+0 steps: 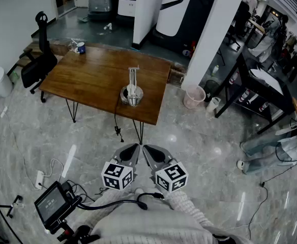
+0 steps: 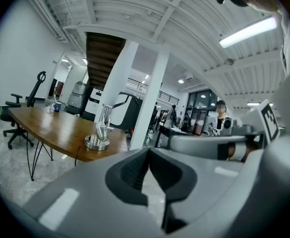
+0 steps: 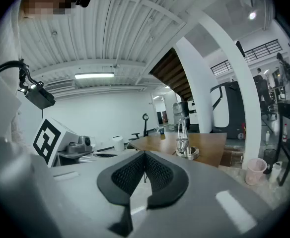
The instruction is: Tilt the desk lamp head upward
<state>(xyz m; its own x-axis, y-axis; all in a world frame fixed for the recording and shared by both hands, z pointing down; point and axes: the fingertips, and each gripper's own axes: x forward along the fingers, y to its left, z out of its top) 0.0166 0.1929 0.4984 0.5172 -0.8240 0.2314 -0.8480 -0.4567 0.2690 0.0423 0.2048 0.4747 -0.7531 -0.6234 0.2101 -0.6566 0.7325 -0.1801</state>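
One lamp (image 1: 132, 92), one table (image 1: 87, 75), two hand-held grippers (image 1: 134, 146) (image 1: 148, 147)

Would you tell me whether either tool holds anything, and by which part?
Nothing is held: left tool and right tool are both shut on nothing, well short of the desk lamp.

The desk lamp (image 1: 132, 93) is set on the bench (image 1: 87, 78) (near its front edge); the left gripper (image 1: 131, 148) and right gripper (image 1: 149, 150) are held well apart from it.

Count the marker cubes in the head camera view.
2. One white cube with black square markers sits on the left tool, the other cube on the right tool, side by side. None looks hidden.
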